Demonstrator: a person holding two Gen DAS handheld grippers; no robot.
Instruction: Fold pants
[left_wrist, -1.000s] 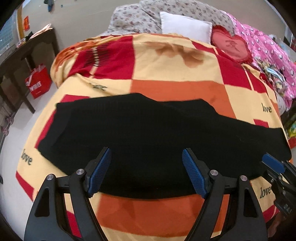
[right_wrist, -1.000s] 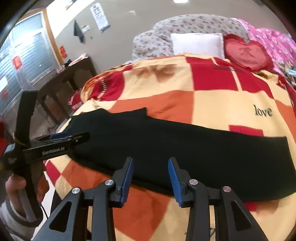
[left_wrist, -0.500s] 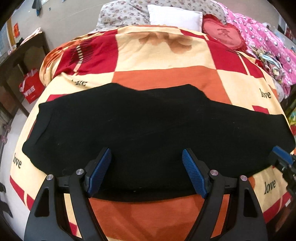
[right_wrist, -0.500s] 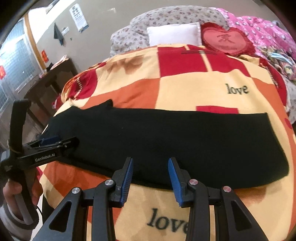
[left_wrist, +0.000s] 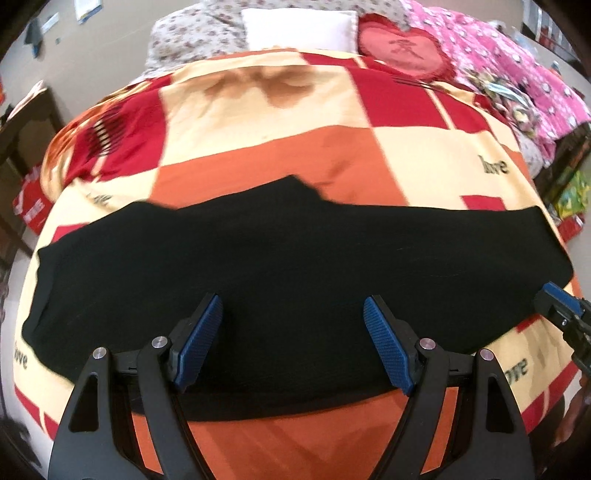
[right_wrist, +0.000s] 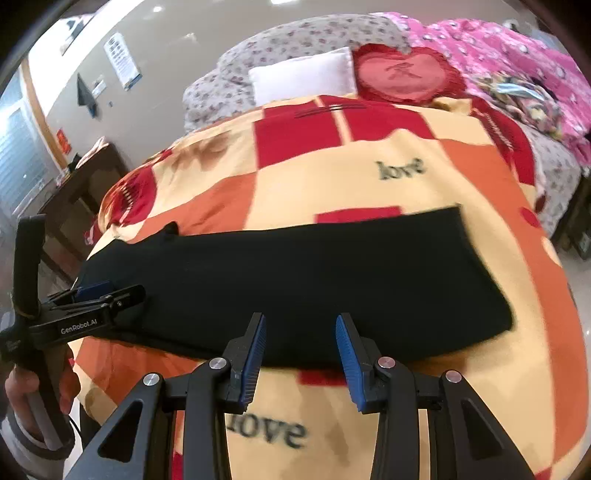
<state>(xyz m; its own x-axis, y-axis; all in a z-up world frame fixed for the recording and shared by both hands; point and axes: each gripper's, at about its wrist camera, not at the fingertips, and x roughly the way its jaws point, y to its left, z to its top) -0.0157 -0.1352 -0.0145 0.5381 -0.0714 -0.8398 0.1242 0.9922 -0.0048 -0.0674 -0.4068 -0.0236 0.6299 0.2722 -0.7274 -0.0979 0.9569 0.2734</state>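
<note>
Black pants (left_wrist: 280, 266) lie flat across the near part of the bed, folded lengthwise, waist end to the left and leg ends to the right; they also show in the right wrist view (right_wrist: 314, 280). My left gripper (left_wrist: 293, 332) is open wide and empty, hovering over the pants' near edge around the middle. My right gripper (right_wrist: 300, 343) is open and empty, over the near edge toward the leg end. The left gripper also shows in the right wrist view (right_wrist: 99, 295), and the right gripper's tip shows in the left wrist view (left_wrist: 561, 306).
The bed has a checked orange, red and cream blanket (left_wrist: 295, 155) printed with "love". A white pillow (left_wrist: 299, 26), a red heart cushion (left_wrist: 402, 48) and pink bedding (left_wrist: 517, 74) lie at the head. A dark wooden table (right_wrist: 81, 192) stands left of the bed.
Both grippers have shifted to the right along the pants and stayed open and empty. The pants have not moved.
</note>
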